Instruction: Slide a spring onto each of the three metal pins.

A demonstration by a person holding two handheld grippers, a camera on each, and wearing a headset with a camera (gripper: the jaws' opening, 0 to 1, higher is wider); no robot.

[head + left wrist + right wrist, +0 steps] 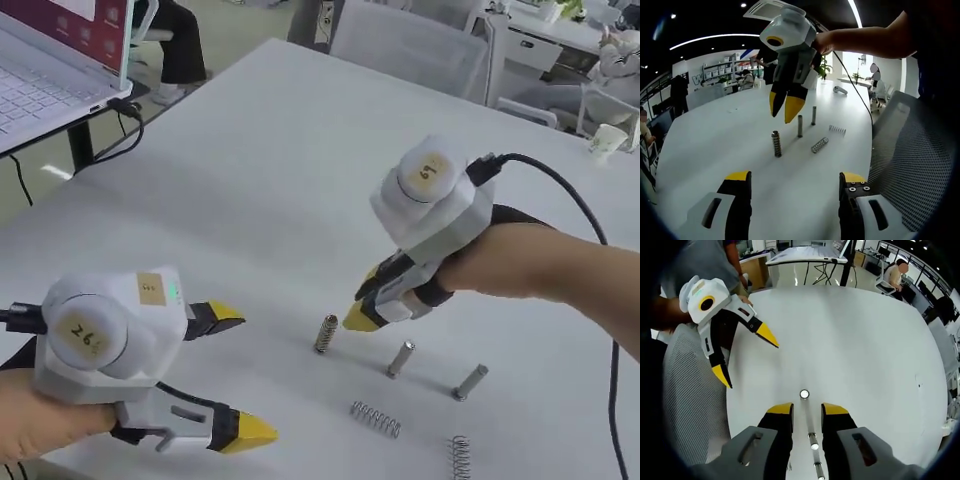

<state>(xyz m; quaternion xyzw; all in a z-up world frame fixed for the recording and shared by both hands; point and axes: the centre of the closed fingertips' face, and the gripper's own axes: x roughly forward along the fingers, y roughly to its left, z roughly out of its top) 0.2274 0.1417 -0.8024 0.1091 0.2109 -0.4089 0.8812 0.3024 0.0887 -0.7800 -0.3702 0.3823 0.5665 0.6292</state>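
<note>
Three metal pins stand in a row on the white table [250, 170]. The leftmost pin [326, 333] [776, 144] wears a spring. The other two pins [400, 358] [470, 381] are bare. Two loose springs [375, 419] [459, 455] lie in front of them. My right gripper [360, 318] [782, 106] [807, 409] hovers just right of and above the sprung pin [804, 394], jaws a narrow gap apart and holding nothing. My left gripper [240, 372] [795, 177] [747, 359] waits wide open and empty, to the left of the pins.
A laptop [50, 50] with a cable sits on a stand at the far left. Mesh chairs [410, 45] [910, 160] and a paper cup [607, 140] lie beyond the table's edges. The table's near edge runs under my left hand.
</note>
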